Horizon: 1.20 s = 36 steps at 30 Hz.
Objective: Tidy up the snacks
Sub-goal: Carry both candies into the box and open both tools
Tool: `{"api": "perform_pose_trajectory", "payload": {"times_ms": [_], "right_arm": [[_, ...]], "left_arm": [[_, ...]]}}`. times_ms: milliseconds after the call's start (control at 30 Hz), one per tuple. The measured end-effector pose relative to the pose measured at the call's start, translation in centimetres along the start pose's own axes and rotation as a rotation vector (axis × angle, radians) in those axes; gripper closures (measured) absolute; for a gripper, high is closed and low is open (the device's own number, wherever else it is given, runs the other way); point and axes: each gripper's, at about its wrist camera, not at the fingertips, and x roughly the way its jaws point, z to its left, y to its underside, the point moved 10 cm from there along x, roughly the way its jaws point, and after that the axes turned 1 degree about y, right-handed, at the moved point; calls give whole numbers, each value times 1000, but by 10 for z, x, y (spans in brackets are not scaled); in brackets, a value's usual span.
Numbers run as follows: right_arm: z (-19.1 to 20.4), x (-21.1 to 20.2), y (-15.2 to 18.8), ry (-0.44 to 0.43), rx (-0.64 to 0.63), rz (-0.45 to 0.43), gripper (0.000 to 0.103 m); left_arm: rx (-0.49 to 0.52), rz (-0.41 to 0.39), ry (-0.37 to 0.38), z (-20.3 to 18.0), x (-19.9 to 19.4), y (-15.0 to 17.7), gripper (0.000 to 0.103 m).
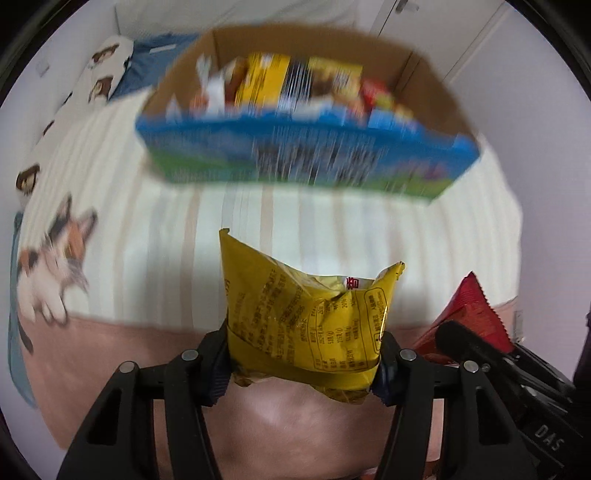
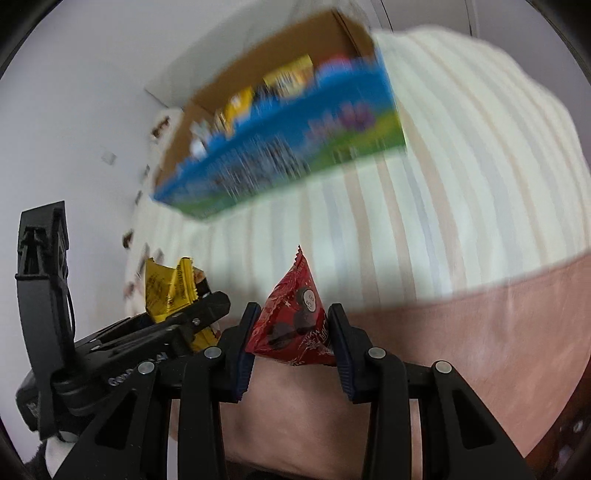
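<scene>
Above the striped bed (image 1: 314,218), our left gripper (image 1: 303,354) pinched a yellow packet (image 1: 295,321), the right gripper (image 2: 291,332) a red packet (image 2: 291,325); either thin wrapper could slip before the blurred, seemingly full snack box (image 1: 303,155).

One yellow packet (image 1: 303,325); one red packet (image 2: 295,325); one box (image 1: 306,158)

"das" on the right gripper (image 1: 546,439) body; packet print unreadable.

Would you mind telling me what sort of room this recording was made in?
Most likely a bedroom. A striped cream blanket covers what looks like a bed, a dog-print pillow lies at its far end, and white cupboard doors stand behind. The snack box sits on the bedding.
</scene>
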Motion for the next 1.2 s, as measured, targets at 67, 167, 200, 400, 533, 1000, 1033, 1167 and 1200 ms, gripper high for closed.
{"api": "perform_pose_trajectory", "payload": {"times_ms": [67,167,200,400,533,1000,1033,1167,1200], "right_arm": [[11,-14,-27,-12,-21,-37,63],[25,-29,-69,-17,-51,-89,63],[30,-32,-87,-15,-65,-106,63],[52,-22,-182,23,-103,-152,63],[48,11,-242,88,-114,-127,63],[-2,129,-282,178,-53,152,28],[-1,131,-280,167,-54,164,25],[3,134,-270,246,-125,176,17],[6,134,-269,259,-134,177,12]], "left_arm": [[0,-27,24,-2,-15,-25,46],[19,-63,36,2,-22,-66,46],[27,-71,36,2,-24,-82,46],[39,-63,8,13,-7,-183,46],[20,12,12,26,40,-230,46],[-2,333,42,39,162,-243,17],[4,321,32,40,162,-243,9],[8,273,18,44,154,-243,9],[9,261,17,46,150,-242,9]]}}
